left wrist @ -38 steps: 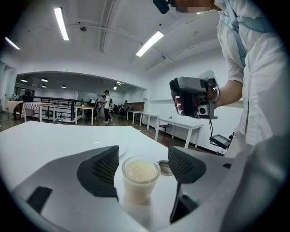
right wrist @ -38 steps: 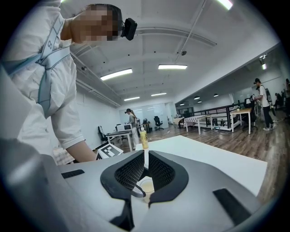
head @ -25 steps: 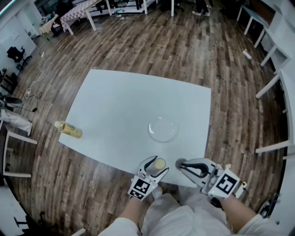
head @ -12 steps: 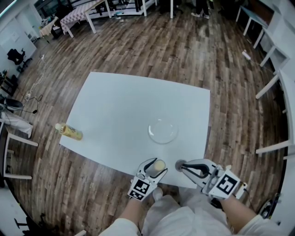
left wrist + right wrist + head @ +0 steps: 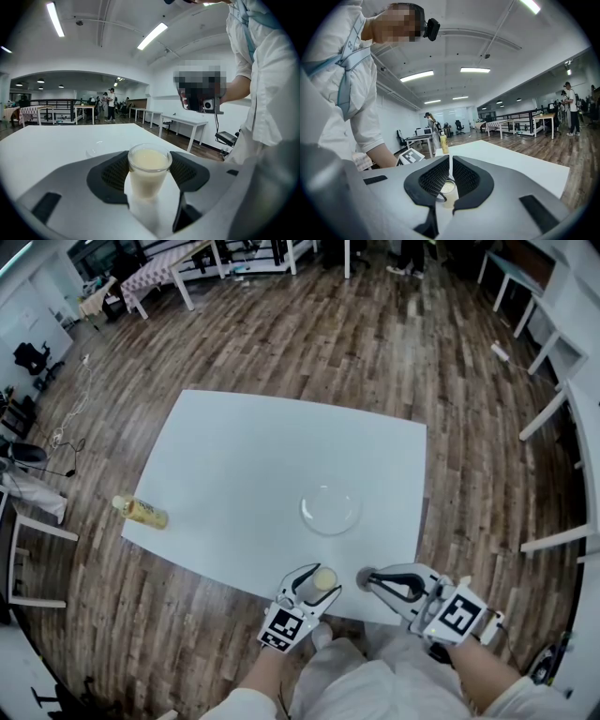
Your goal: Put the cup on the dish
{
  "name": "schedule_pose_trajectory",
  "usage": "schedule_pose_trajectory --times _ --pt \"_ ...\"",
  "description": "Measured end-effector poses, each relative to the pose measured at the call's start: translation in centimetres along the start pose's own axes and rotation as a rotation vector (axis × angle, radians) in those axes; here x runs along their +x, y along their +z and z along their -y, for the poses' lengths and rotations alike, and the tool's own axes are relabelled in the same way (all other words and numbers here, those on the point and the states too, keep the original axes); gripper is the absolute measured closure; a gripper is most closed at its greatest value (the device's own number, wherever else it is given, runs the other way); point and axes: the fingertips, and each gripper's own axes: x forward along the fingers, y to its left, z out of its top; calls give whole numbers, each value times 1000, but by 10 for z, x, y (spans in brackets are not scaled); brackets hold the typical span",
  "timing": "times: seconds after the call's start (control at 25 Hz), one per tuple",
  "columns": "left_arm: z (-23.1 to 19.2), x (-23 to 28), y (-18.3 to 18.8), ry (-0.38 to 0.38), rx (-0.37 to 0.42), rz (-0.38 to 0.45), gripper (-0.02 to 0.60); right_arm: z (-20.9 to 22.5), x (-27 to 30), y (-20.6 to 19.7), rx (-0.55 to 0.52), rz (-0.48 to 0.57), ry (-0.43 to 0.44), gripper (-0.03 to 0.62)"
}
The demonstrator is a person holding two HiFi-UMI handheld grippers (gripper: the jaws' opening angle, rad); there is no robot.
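One cup [image 5: 149,171] upright, mouth up, apparently clamped in left gripper [image 5: 150,161], right gripper [image 5: 450,165] closed, dish [image 5: 330,509] apart

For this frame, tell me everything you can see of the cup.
The cup is a small clear tumbler, glass or plastic by its look, filled nearly to the rim with pale cream liquid. It stands upright between the pads of the left hand-held gripper, whose jaws have just been closing and now press its sides. It is at the near edge of the white table, apart from the clear dish farther in. Whether its base rests on the table cannot be told.
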Motion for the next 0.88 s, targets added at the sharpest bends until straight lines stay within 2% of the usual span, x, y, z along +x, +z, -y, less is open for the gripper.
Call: schedule_pose_trajectory --times 0.44,0.88 --pt "-7 -9 67 -6 22 96 314 11 6 11 1 37 -3 560" --pt "-10 -4 93 -31 60 79 314 25 4 12 -6 56 -27 560"
